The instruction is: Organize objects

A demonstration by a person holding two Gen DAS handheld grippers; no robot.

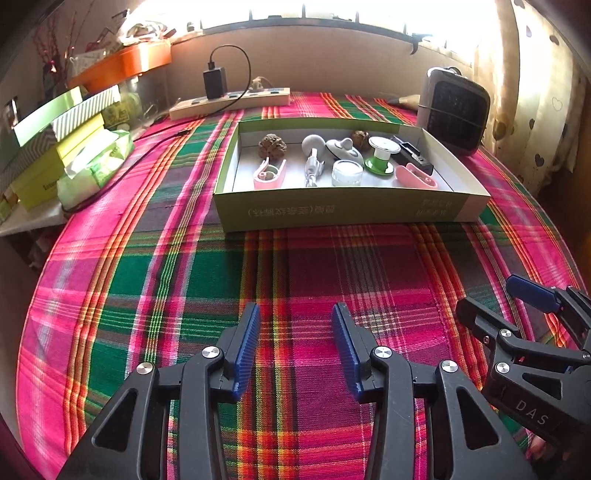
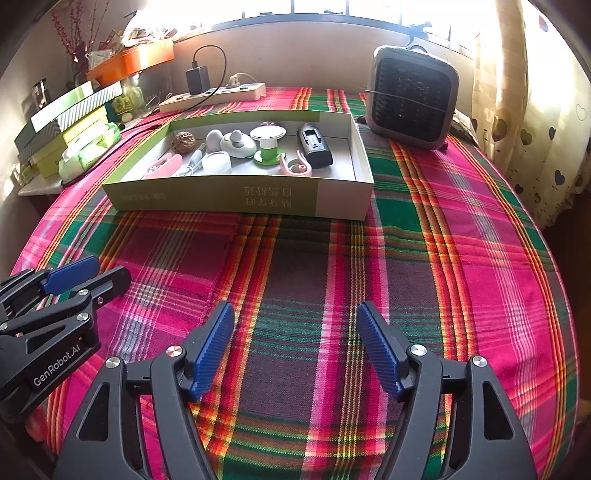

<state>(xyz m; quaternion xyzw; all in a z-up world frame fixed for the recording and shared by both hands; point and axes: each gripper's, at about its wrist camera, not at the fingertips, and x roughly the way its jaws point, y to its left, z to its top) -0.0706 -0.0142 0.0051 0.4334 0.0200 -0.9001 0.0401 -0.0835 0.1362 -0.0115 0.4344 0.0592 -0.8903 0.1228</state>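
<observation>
Left gripper [image 1: 295,347] and right gripper [image 2: 295,347] hang apart, empty; we judge sorting nearly done: every small item sits inside the far green box [image 1: 347,212].

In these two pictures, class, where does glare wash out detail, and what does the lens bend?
Left wrist view: the window along the top is blown out white, and the box edges bow outward. Right wrist view: the same window glares, the curtain is overlit, and the plaid cloth stripes curve toward the dark corners.
</observation>
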